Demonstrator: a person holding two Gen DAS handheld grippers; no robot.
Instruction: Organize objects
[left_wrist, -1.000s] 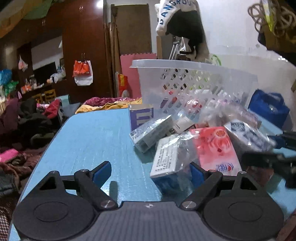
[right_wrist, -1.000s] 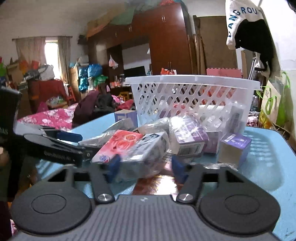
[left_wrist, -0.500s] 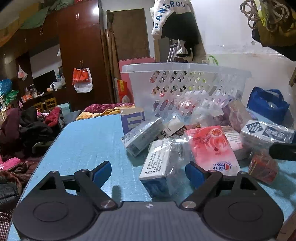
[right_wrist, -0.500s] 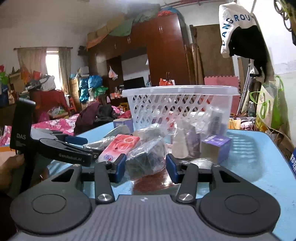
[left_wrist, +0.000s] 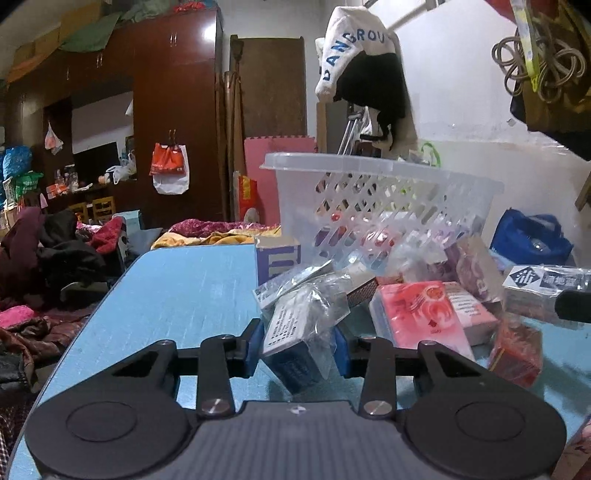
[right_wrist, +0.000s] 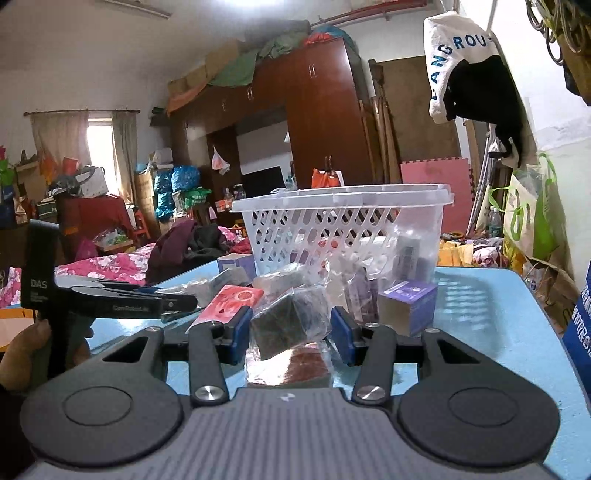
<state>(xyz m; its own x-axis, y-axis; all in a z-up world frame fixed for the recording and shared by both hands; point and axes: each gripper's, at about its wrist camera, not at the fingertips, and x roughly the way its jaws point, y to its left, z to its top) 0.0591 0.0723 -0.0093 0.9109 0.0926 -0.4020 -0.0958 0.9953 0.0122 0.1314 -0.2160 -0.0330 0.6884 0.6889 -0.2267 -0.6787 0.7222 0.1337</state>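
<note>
Left gripper (left_wrist: 298, 349): jaws narrowed around a plastic-bagged blue-and-white box (left_wrist: 295, 341) at the near edge of the pile on the light blue table (left_wrist: 184, 291); pad contact appears made but is not certain. Right gripper (right_wrist: 291, 334): jaws clamped on a dark plastic-wrapped box (right_wrist: 290, 325), held before the white perforated plastic basket (right_wrist: 343, 221).

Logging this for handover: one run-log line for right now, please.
left tongs: closing on bagged white-blue box | right tongs: closing on bagged dark box | basket: behind pile
</note>
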